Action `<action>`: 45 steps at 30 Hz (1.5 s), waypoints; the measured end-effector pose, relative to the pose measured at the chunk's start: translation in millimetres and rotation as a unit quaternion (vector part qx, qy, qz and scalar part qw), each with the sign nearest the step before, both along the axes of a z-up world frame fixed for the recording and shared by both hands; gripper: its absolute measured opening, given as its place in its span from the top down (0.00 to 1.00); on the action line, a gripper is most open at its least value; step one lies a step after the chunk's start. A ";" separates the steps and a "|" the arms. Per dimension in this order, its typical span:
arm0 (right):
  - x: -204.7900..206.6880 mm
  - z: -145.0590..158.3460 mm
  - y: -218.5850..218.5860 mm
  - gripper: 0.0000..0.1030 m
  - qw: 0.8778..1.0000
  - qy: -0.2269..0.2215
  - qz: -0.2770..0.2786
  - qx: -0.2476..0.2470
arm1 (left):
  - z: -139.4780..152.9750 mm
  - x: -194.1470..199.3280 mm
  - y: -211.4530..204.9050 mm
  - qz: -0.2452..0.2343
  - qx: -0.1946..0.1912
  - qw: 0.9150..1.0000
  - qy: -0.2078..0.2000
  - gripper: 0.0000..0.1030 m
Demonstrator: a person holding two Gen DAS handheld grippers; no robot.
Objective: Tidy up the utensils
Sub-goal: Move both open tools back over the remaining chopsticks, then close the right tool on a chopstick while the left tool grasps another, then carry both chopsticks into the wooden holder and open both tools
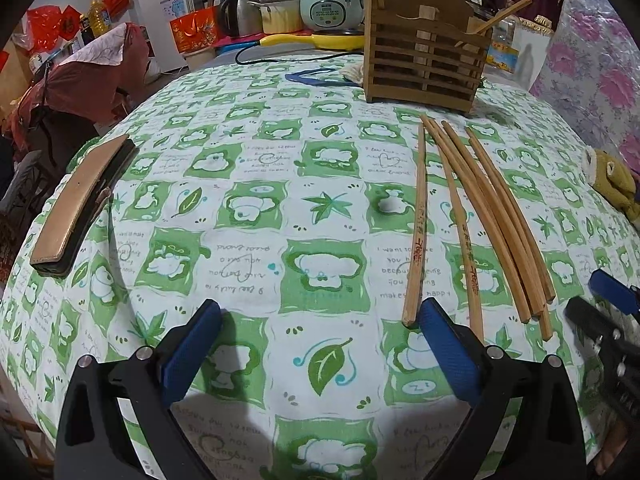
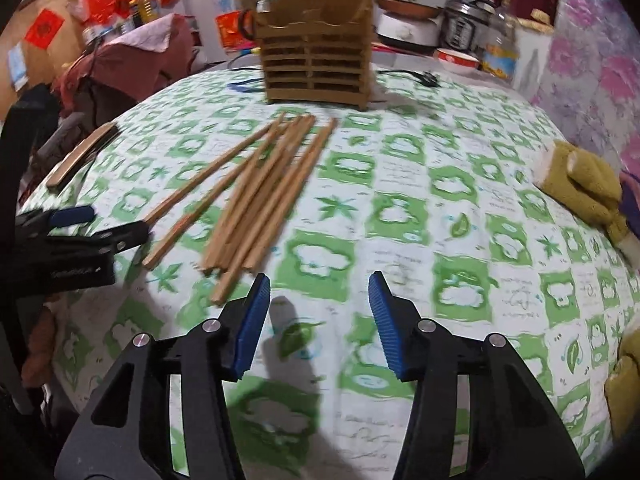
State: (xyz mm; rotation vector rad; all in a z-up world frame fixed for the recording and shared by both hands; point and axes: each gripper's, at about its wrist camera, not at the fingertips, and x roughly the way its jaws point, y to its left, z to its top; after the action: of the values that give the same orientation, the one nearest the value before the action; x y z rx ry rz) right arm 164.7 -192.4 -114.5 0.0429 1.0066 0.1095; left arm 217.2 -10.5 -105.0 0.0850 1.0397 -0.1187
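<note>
Several wooden chopsticks [image 1: 476, 216] lay loose on the bench [image 1: 248, 168], fanned out with their far tips near the foot of a slatted wooden holder [image 1: 424, 52] that stood upright at the back edge. A few sticks already leaned inside that holder. The ones on the cloth overlapped and touched along much of their length, with two lying a little apart on the left of the bundle.

The left tongs [image 1: 320, 320] hung spread wide over the cloth with nothing between them; the right-hand pad sat just beside the near end of the leftmost stick. The right tongs [image 2: 320, 292] were half parted and empty, aimed at bare cloth just to the right of the bundle's near ends.

Because the sticks crowd together, a pinch could likely catch two at once or nudge neighbours so they roll across the cloth. Thin and flat on soft fabric, a stick may also slip out from between the pads, or the pads could bunch up the tablecloth instead. A stick gripped near one end would probably tip and miss the holder's narrow opening.

A tan case [image 1: 80, 208] and a yellow-green cloth [image 2: 580, 184] lay well apart at the edges.
</note>
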 end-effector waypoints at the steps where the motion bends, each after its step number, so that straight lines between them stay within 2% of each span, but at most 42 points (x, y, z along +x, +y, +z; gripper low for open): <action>1: -0.2 0.4 5.7 0.51 1.000 -0.001 0.009 -0.004 | 0.2 -0.1 0.3 0.000 0.000 1.000 0.000 0.05; 8: 17.0 -3.1 23.0 0.60 0.999 0.025 0.028 -0.014 | 0.3 -1.1 -1.0 -0.001 0.001 1.000 0.000 0.05; 11: 25.3 -5.8 12.7 0.70 0.999 0.036 0.006 -0.011 | 0.2 -1.0 -0.7 -0.001 0.000 1.000 0.000 0.05; 15: 22.2 -4.8 -13.3 0.69 0.999 0.029 -0.033 -0.005 | 1.5 -2.9 -2.4 -0.006 -0.002 1.000 -0.001 0.05; 17: 19.1 -3.6 -18.6 0.69 0.999 0.026 -0.027 0.022 | 1.4 -3.3 -4.2 -0.011 -0.003 1.000 -0.002 0.05; 22: 17.0 0.5 -9.0 0.69 1.000 0.010 -0.006 0.007 | 2.1 -3.6 -6.3 -0.029 -0.011 1.000 -0.007 0.07; 28: 23.7 -1.0 -7.4 0.69 1.000 0.015 -0.005 0.006 | 3.2 -5.0 -13.9 -0.050 -0.004 0.999 -0.017 0.29; 30: 27.3 -3.5 -6.2 0.70 1.000 0.020 -0.003 0.008 | 3.8 -6.0 -19.3 -0.066 -0.006 0.998 -0.019 0.42; 31: 29.1 -4.7 -6.0 0.74 1.000 0.023 -0.002 0.010 | 4.1 -6.6 -21.5 -0.073 -0.008 0.997 -0.019 0.47; 32: 29.3 -5.1 -6.3 0.91 1.000 0.023 -0.002 0.012 | 4.8 -7.4 -24.3 -0.085 -0.013 0.996 -0.021 0.58; 33: 29.3 -5.7 -6.3 0.93 1.000 0.024 -0.001 0.014 | 4.9 -9.1 -25.5 -0.093 -0.017 0.995 -0.022 0.69; 34: 28.8 -5.6 -6.2 0.93 1.000 0.024 -0.001 0.015 | 5.1 -10.2 -26.8 -0.099 -0.019 0.995 -0.025 0.74; 35: 26.9 -3.6 -6.1 0.93 1.000 0.017 0.000 0.015 | 5.0 -11.2 -27.1 -0.103 -0.025 0.994 -0.025 0.88; 36: 25.3 -1.9 -5.8 0.93 1.000 0.011 0.001 0.014 | 4.8 -11.5 -26.5 -0.105 -0.033 0.994 -0.024 0.93; 42: 12.4 13.5 -8.4 0.94 0.999 -0.031 -0.011 0.005 | 14.1 -8.1 -13.9 -0.086 -0.081 0.993 -0.024 0.94; 45: 8.9 32.1 -17.6 0.94 0.998 -0.054 -0.022 0.017 | 35.8 -8.5 -14.1 -0.085 -0.078 0.992 -0.044 0.94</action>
State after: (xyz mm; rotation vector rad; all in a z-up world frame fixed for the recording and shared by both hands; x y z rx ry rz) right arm 173.6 -210.0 -82.5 0.0902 0.8946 0.0874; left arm 208.7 -24.6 -69.1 0.0367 0.9310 -0.3483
